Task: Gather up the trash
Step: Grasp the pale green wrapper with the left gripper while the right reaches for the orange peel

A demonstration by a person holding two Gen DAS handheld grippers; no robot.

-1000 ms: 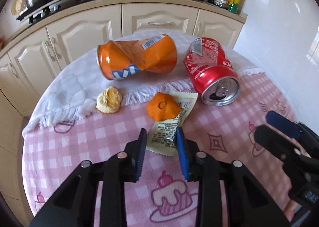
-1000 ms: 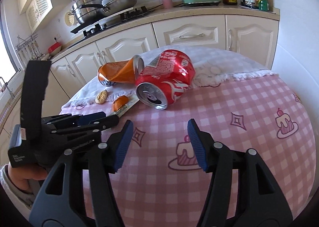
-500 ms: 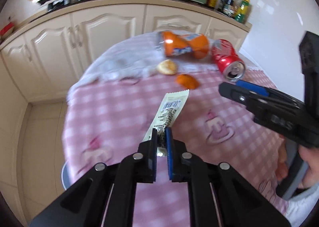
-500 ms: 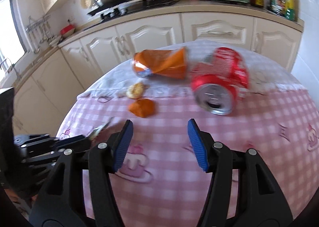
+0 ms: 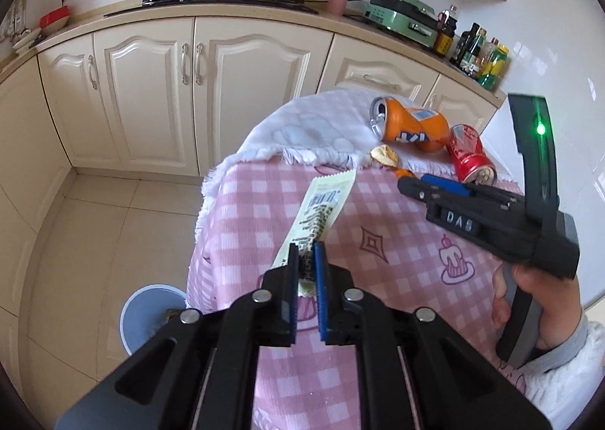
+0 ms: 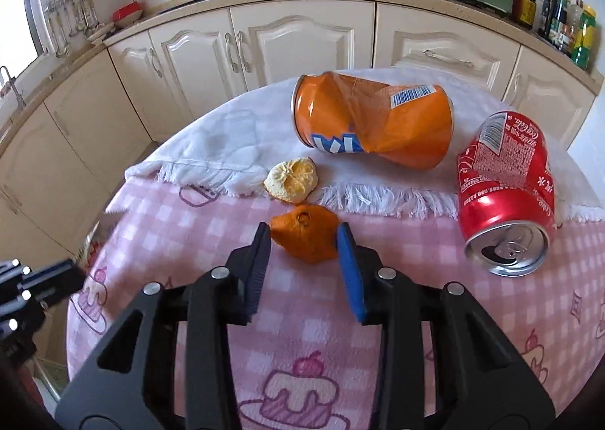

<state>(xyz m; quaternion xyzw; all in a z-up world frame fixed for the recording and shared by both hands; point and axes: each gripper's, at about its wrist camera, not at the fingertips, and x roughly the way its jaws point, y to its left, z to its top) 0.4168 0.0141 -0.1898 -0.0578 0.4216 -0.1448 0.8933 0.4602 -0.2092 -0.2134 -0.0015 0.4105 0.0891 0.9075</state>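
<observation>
Since a second ago the left tool [image 5: 305,255] has lifted the wrapper [image 5: 320,211] off the surface [image 5: 397,241], pinching its end above a bin [image 5: 145,311]; the right tool [image 6: 303,237], marked "DAS", is closing around the orange peel [image 6: 304,237]; the crushed orange can [image 6: 372,120] and red can [image 6: 504,188] lie beyond.

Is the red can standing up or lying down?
Lying down. The red can rests on its side on the table, its opened top facing the camera.
</observation>
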